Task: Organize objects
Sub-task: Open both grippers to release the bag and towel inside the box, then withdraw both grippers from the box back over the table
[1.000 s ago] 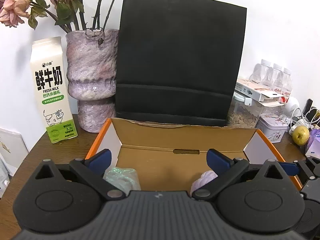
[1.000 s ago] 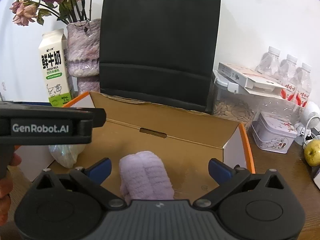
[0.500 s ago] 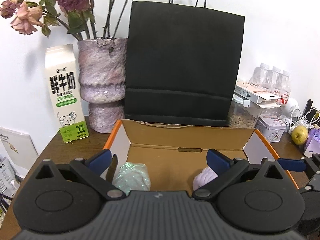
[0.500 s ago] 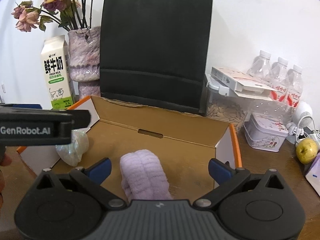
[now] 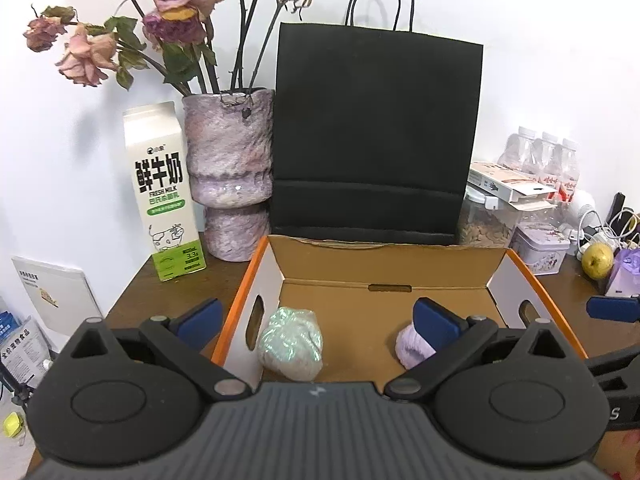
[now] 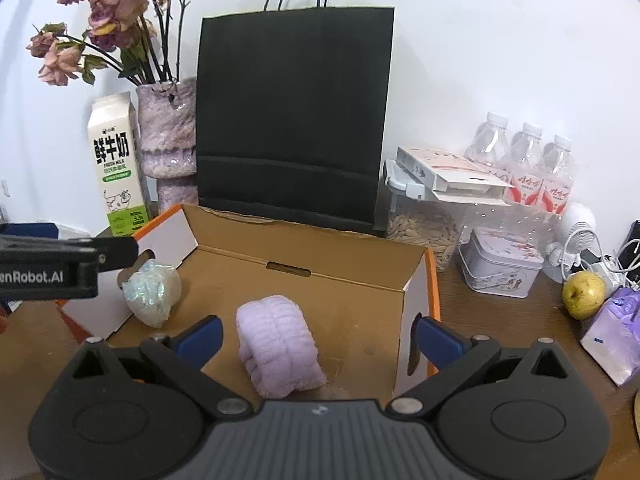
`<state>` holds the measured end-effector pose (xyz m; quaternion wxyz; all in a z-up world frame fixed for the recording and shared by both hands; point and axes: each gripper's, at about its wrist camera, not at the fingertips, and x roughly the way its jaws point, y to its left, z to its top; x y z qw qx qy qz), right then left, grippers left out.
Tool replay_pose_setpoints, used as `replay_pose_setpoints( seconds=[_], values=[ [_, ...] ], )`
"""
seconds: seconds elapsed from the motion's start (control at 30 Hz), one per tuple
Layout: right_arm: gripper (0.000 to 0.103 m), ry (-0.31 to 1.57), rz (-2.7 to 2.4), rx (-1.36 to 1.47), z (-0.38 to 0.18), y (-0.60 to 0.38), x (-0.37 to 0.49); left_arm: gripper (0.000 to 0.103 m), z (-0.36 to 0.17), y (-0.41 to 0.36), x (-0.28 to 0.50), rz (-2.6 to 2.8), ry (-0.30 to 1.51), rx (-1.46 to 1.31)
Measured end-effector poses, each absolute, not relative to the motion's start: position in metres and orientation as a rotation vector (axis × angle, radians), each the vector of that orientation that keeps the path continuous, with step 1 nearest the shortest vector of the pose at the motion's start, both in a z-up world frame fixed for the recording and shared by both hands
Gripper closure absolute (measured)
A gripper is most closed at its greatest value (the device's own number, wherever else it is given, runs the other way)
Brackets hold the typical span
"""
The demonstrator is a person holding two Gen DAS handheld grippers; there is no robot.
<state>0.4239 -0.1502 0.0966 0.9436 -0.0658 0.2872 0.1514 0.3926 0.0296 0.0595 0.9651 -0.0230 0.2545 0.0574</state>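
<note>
Both the left gripper [image 5: 318, 314] and right gripper [image 6: 318, 330] had jaws spread, empty, above the cardboard box [image 6: 344, 280] holding a lavender towel roll [image 6: 278, 350] and iridescent bundle [image 6: 154, 294].

A home: wooden table [image 6: 472, 312] cluttered with milk carton [image 5: 162, 192], dried-flower vase [image 5: 230, 176], water bottles [image 6: 524, 160].

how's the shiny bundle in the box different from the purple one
The shiny bundle is pale green-white and crinkly; the purple roll is lilac, fuzzy and ribbed. The shiny bundle sits by the cardboard box's left wall, the purple roll nearer the middle. Both lie loose inside, ungripped.
</note>
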Motion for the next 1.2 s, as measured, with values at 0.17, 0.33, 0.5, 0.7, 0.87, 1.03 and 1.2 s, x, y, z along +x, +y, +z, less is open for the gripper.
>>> replay_pose_setpoints(
  seconds=[0.17, 0.33, 0.5, 0.7, 0.87, 1.03, 1.2],
  values=[
    [0.0, 0.574, 0.309, -0.131, 0.103, -0.155, 0.406, 0.0, 0.066, 0.028, 0.374, 0.122, 0.509, -0.043],
    [0.0, 0.57, 0.314, -0.125, 0.109, -0.16, 0.388, 0.0, 0.07, 0.025, 0.356, 0.123, 0.513, -0.048],
    [0.0, 0.562, 0.321, -0.12, 0.114, -0.166, 0.365, 0.0, 0.073, 0.02, 0.333, 0.124, 0.52, -0.047],
    [0.0, 0.558, 0.331, -0.128, 0.117, -0.172, 0.335, 0.0, 0.078, 0.012, 0.303, 0.127, 0.517, -0.038],
    [0.0, 0.555, 0.334, -0.126, 0.118, -0.178, 0.308, 0.0, 0.082, 0.008, 0.279, 0.129, 0.514, -0.035],
    [0.0, 0.552, 0.34, -0.111, 0.118, -0.188, 0.285, 0.0, 0.082, 0.003, 0.254, 0.127, 0.51, -0.03],
    [0.0, 0.552, 0.342, -0.113, 0.115, -0.196, 0.263, 0.0, 0.077, 0.0, 0.233, 0.124, 0.521, -0.025]
  ],
)
